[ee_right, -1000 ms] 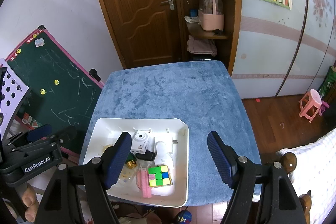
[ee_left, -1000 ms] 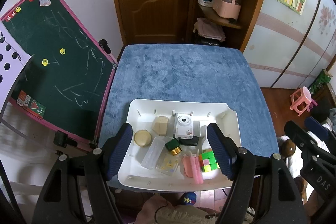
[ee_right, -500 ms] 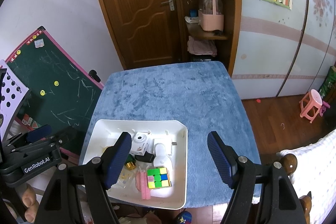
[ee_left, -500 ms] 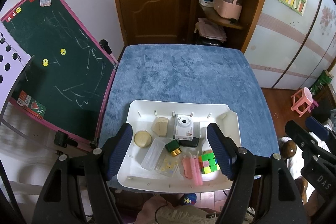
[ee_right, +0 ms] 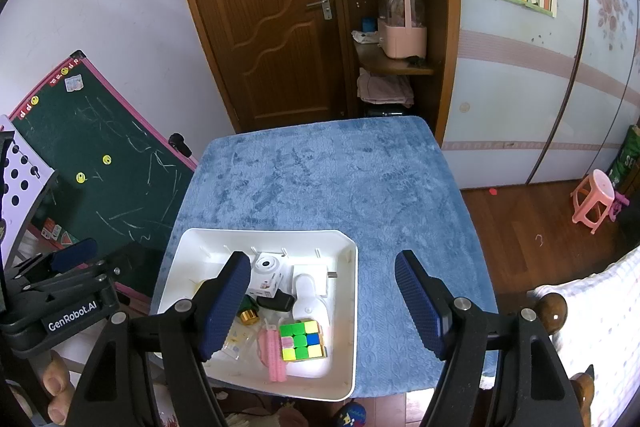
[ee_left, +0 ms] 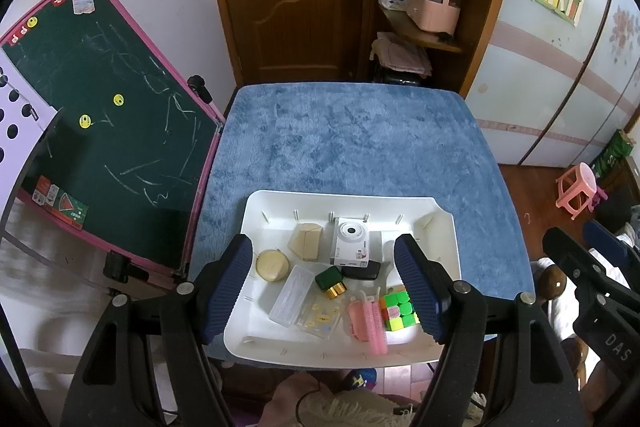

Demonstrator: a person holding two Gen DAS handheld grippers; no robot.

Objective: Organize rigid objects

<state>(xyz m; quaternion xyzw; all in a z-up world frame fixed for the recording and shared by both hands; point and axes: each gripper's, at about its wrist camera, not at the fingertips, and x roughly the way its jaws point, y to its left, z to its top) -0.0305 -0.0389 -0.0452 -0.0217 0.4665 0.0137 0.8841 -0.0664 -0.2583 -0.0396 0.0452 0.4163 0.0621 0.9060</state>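
A white tray (ee_left: pixel 440 223) at the near edge of the blue tabletop (ee_left: pixel 352 139) holds a cube (ee_right: pixel 301 340), toy camera (ee_left: pixel 350 241), pink comb (ee_left: pixel 368 323), clear case (ee_left: pixel 291 295) and wooden block (ee_left: pixel 306 241). Both hand-held grippers, left (ee_left: pixel 324 289) and right (ee_right: pixel 322 301), hover above it, jaws spread wide and empty. The tabletop beyond the tray is bare.

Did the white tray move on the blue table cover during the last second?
No. The white tray keeps its place against the cover's near edge.
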